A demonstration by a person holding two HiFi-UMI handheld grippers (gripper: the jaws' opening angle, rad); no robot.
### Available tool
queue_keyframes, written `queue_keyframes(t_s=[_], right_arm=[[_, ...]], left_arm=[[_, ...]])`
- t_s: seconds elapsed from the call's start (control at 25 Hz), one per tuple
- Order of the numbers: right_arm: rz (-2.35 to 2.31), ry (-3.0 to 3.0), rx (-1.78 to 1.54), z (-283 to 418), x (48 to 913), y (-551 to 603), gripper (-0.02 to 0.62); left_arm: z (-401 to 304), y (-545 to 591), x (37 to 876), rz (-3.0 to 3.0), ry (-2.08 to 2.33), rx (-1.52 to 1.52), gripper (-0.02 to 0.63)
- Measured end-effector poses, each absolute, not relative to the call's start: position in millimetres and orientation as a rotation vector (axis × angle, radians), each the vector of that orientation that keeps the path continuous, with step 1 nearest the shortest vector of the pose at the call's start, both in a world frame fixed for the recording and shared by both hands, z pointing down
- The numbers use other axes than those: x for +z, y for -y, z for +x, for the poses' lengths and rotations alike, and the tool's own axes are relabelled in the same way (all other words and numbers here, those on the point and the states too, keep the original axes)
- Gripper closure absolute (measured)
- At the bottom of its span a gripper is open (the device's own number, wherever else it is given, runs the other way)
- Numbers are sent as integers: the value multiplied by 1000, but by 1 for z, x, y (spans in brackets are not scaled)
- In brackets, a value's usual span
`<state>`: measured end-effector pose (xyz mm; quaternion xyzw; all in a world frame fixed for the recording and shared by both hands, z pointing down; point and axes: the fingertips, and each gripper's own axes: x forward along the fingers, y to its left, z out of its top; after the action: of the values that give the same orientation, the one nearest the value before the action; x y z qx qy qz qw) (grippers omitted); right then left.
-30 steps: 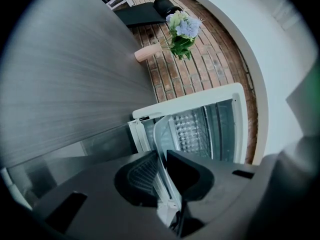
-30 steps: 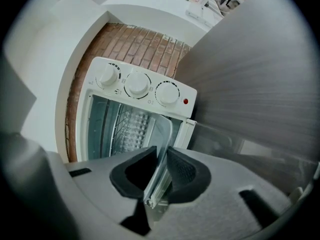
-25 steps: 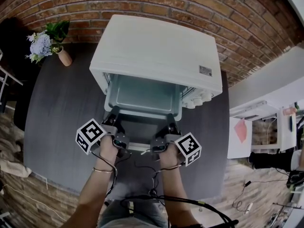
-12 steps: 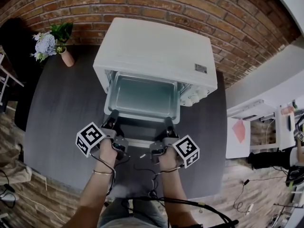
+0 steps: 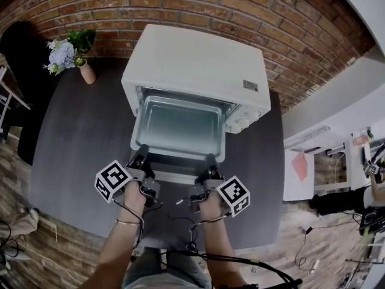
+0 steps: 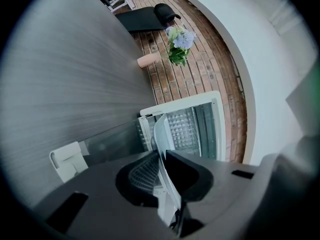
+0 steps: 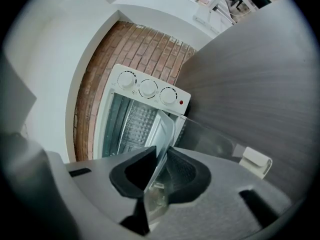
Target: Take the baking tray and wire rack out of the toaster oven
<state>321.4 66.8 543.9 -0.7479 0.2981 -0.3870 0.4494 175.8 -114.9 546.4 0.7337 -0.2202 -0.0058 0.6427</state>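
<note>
The white toaster oven (image 5: 192,59) stands on the dark table with its glass door (image 6: 107,141) folded down. The metal baking tray (image 5: 179,125) sticks partly out of the cavity, level. My left gripper (image 5: 140,156) is shut on the left of the tray's front rim (image 6: 161,134); its jaws have just been closing a little on it. My right gripper (image 5: 210,161) is shut on the right of the same rim (image 7: 164,131). A gridded surface (image 7: 136,124) shows inside the oven behind the tray; whether it is the wire rack I cannot tell.
The oven's three knobs (image 7: 148,88) sit on its right side. A vase of flowers (image 5: 71,53) stands at the table's far left, against the brick wall (image 5: 240,5). The door handle (image 7: 255,161) lies just below my grippers. Cables trail across the table's near edge (image 5: 180,227).
Both grippers have drawn back toward me with the tray's rim, and the tray now sticks further out of the oven.
</note>
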Motion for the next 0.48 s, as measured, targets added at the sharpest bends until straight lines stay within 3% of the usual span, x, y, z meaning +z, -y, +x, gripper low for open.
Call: queue_keyframes(t_s=[0.48], right_arm=[[-1869,-793,-975,292,527,-85,529]], left_arm=[[151,97,525,1710,464,-26,571]])
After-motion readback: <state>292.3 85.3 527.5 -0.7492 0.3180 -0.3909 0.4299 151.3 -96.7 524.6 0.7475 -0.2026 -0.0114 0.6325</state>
